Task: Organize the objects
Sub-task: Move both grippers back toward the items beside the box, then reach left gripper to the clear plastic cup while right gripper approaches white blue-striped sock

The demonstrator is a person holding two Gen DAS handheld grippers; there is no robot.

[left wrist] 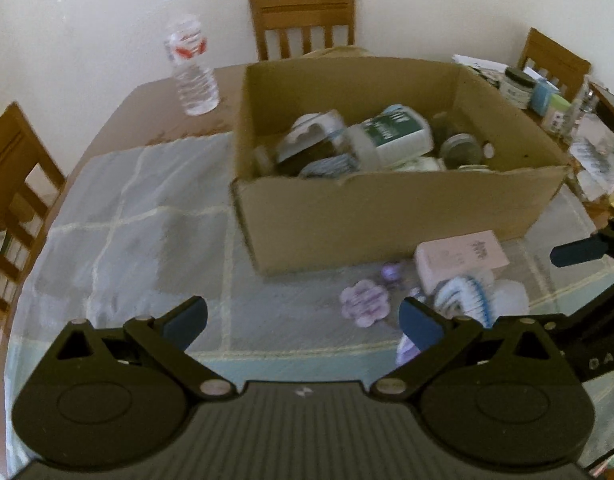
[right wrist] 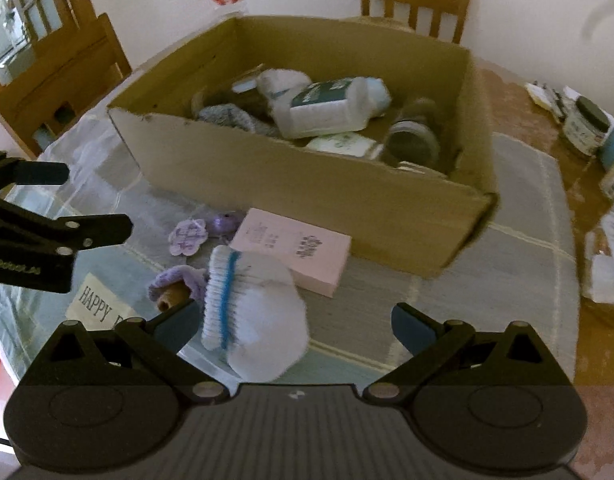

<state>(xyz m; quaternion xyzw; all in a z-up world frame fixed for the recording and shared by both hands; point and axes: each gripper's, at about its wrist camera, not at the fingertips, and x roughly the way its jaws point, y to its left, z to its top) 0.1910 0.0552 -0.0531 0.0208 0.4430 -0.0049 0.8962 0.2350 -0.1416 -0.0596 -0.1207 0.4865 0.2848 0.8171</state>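
Note:
A cardboard box (left wrist: pixel 387 216) (right wrist: pixel 307 184) stands on the table, holding a white bottle (left wrist: pixel 391 136) (right wrist: pixel 327 106), jars and other items. In front of it lie a pink box (left wrist: pixel 461 258) (right wrist: pixel 295 252), a white brush with blue bristles (left wrist: pixel 473 294) (right wrist: pixel 251 312), a purple flower piece (left wrist: pixel 365 302) (right wrist: pixel 188 237) and a "HAPPY" card (right wrist: pixel 93 306). My left gripper (left wrist: pixel 303 322) is open above the cloth, left of the brush. My right gripper (right wrist: pixel 295 326) is open, with the brush between its fingers but not clamped.
A water bottle (left wrist: pixel 189 60) stands at the back left. Jars and packets (left wrist: pixel 547 96) (right wrist: pixel 591 132) crowd the table's right side. Wooden chairs (left wrist: pixel 303 22) surround the table. A checked cloth (left wrist: pixel 127 216) covers the left part.

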